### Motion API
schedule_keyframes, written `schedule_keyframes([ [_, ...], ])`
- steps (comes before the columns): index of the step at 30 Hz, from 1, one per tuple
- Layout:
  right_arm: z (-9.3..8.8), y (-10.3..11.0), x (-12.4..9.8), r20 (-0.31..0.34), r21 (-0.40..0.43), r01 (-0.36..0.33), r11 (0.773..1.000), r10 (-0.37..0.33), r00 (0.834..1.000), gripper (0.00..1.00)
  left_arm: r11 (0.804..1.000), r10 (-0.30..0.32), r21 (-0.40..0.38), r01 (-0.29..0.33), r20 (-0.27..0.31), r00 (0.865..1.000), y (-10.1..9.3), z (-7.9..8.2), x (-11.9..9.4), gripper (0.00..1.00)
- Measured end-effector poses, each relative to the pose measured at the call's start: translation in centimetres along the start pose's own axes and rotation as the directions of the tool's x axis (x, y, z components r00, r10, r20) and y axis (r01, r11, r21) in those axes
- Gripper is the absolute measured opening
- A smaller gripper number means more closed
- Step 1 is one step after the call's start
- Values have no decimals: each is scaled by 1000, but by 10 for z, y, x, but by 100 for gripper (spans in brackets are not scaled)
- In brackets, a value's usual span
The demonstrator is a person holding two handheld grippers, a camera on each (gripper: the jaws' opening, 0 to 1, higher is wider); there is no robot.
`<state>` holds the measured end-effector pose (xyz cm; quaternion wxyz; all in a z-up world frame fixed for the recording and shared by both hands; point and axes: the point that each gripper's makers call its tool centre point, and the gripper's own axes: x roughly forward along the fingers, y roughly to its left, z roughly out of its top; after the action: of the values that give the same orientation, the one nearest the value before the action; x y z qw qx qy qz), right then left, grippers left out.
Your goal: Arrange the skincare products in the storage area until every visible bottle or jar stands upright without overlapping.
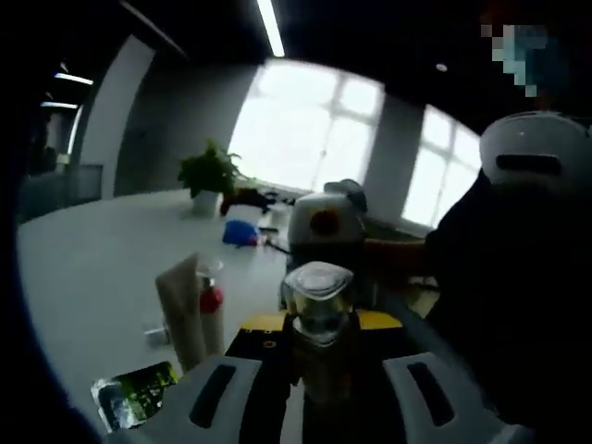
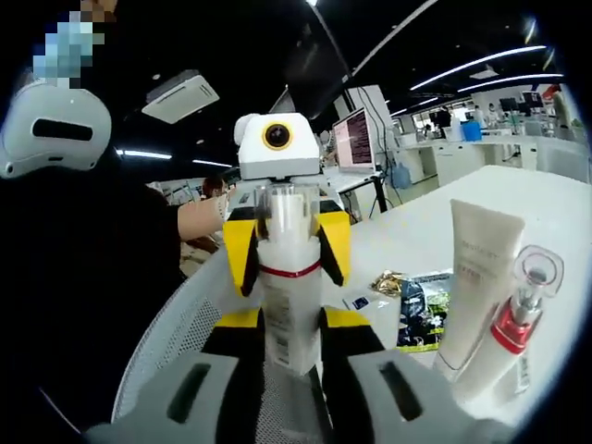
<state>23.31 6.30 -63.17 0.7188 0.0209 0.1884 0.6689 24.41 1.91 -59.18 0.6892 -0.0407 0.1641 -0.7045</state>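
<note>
A white bottle with a red band and a clear cap stands upright between both grippers, which face each other. My right gripper is shut on its lower body. My left gripper, yellow-fingered, is shut on it at the red band. From the left gripper view the clear cap rises between my left gripper, with the right gripper's white body behind it. A white tube stands on the table, and a red-collared pump bottle leans against it.
A dark green sachet lies flat on the white table, beside the tube and pump bottle. A white mesh surface lies under the grippers. A potted plant and a blue object sit farther back. A person's dark sleeve is close by.
</note>
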Motion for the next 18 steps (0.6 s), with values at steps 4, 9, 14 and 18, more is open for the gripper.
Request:
schedule_keyframes([
  [4,-1,-2,0,-1,12,15,1000,-15,1000,23,1000,6,9,-6,-4,1000,0,-1,-1,21],
  [9,-7,-3,2,-30,6,53,999,-53,998,23,1000,27,15,-26,-35,999,2,-7,2,20],
  [14,-12,-12,-1,-57,20,108,994,-106,993,25,994,109,7,-108,-60,992,15,-11,2,20],
  [18,-18,-20,-6,-74,39,153,987,-150,986,26,982,191,17,-190,-107,976,30,-21,-1,20],
])
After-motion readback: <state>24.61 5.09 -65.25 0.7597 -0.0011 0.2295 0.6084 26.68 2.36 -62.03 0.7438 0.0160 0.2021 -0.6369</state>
